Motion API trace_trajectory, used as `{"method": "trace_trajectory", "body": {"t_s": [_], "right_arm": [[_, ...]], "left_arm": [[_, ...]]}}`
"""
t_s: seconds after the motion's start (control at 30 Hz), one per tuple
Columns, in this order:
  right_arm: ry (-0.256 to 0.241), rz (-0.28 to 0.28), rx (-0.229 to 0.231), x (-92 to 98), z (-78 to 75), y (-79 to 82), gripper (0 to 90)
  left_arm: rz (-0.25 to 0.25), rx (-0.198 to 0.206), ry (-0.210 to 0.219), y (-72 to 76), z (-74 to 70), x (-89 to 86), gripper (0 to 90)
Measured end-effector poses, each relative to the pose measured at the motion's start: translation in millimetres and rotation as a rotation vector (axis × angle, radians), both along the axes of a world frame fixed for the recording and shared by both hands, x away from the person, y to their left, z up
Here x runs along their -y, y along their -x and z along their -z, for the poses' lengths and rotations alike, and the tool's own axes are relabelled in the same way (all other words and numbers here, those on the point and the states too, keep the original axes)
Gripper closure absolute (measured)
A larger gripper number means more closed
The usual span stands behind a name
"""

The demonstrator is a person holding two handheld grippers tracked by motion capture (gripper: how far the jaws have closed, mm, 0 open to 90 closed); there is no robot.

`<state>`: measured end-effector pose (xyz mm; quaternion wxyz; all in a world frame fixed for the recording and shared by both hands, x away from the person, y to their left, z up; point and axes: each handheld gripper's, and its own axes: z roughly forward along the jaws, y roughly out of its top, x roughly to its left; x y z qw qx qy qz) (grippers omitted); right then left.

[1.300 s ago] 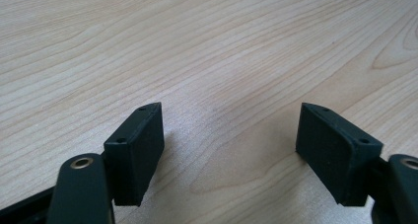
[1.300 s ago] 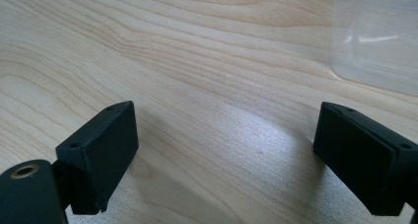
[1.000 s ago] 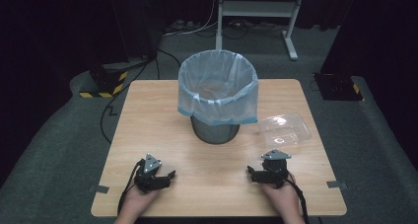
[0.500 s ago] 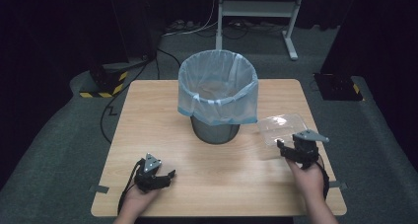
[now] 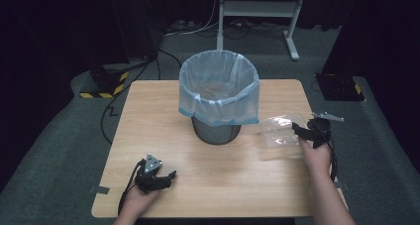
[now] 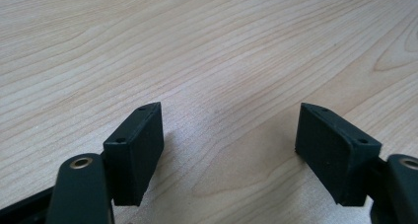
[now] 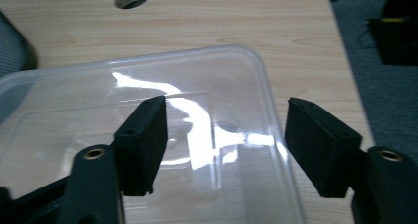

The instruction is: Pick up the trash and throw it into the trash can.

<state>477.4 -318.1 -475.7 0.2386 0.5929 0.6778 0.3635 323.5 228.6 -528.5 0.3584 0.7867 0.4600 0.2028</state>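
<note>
At the table's [image 5: 148, 111] near left, the left gripper [image 5: 166, 178] rests with fingers spread over bare wood. Mid-table stands the bin [image 5: 218, 103]. Just right of it lies the clear tray [image 5: 280, 131], with the right gripper [image 5: 298, 130] at its right edge, fingers [image 7: 143, 140] spread over it. Thin, glossy plastic looks light, flexible and slippery, so pinching the stiffer rim seems safest.

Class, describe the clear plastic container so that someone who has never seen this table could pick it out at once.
Start at the bin lined with a pale blue bag in the middle of the wooden table. Beside it, toward the table's right edge, lies the clear plastic container, with the right gripper at it. It is the one flat, see-through, glossy thing there.
</note>
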Motion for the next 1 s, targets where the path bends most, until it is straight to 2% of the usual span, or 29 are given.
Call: {"method": "trace_trajectory", "body": {"t_s": [0.07,0.13,0.2,0.27,0.33,0.37,0.43,0.5,0.53,0.63,0.67,0.7,0.73,0.77,0.83,0.9,0.93,0.97,1.0], "right_arm": [[-0.004,-0.017,0.004,-2.0,0.5,0.4,34.9],[-0.006,-0.096,-0.012,-11.4,-0.1,7.0,36.9],[0.000,-0.141,-0.005,-19.2,0.4,13.9,37.1],[0.004,-0.150,-0.002,-22.9,0.4,18.1,37.1],[-0.009,-0.176,-0.002,-33.0,1.5,31.2,37.2],[-0.009,-0.176,-0.002,-33.0,1.5,31.2,37.2],[-0.020,-0.194,0.004,-43.8,2.9,43.5,37.1],[-0.010,-0.217,0.013,-51.9,3.3,53.2,37.1],[-0.004,-0.226,0.031,-62.7,4.5,65.2,37.0],[-0.003,-0.242,0.037,-83.3,5.5,83.9,35.4],[-0.003,-0.242,0.037,-83.3,5.5,83.9,35.4],[0.008,-0.240,0.051,-93.3,6.0,90.5,35.3],[0.015,-0.262,0.056,-107.8,6.2,98.9,34.5],[0.015,-0.262,0.056,-107.8,6.2,98.9,34.5],[0.039,-0.278,0.070,-125.7,6.4,105.7,31.5],[0.054,-0.308,0.069,-141.7,4.8,110.2,31.3],[0.068,-0.325,0.083,-149.5,1.6,113.3,32.4],[0.068,-0.325,0.083,-149.5,1.6,113.3,32.4],[0.072,-0.323,0.119,-149.1,-3.1,116.9,36.9]], "left_arm": [[0.000,0.000,0.000,0.0,0.0,0.0,26.4],[0.000,0.000,-0.001,0.0,0.0,0.0,26.4],[0.000,0.000,-0.002,0.1,0.0,0.0,26.4],[-0.001,0.000,-0.001,0.1,0.0,0.1,26.4],[-0.002,0.001,-0.002,0.1,0.0,0.2,26.4],[-0.002,0.001,-0.002,0.1,0.0,0.2,26.4],[-0.001,0.001,-0.002,0.1,0.0,0.1,26.4],[-0.001,0.001,-0.002,0.1,0.0,0.1,26.4],[-0.001,0.001,-0.002,0.1,0.0,0.2,26.4],[-0.001,0.001,-0.002,0.1,0.0,0.2,26.4],[-0.001,0.001,-0.002,0.1,0.0,0.2,26.4],[0.000,0.001,-0.002,0.1,0.0,0.2,26.4],[-0.001,0.001,-0.002,0.1,0.0,0.2,26.4],[0.001,-0.001,-0.002,0.1,-0.1,0.1,26.4],[0.003,-0.002,0.000,0.0,-0.2,-0.5,26.5],[0.002,0.002,-0.005,0.1,-0.5,-1.5,27.8],[0.001,0.003,-0.006,0.6,-0.6,-1.5,29.4],[0.003,0.004,-0.006,1.2,-0.7,-1.6,29.4],[0.012,0.010,-0.006,1.6,-0.8,-1.5,33.4]]}}
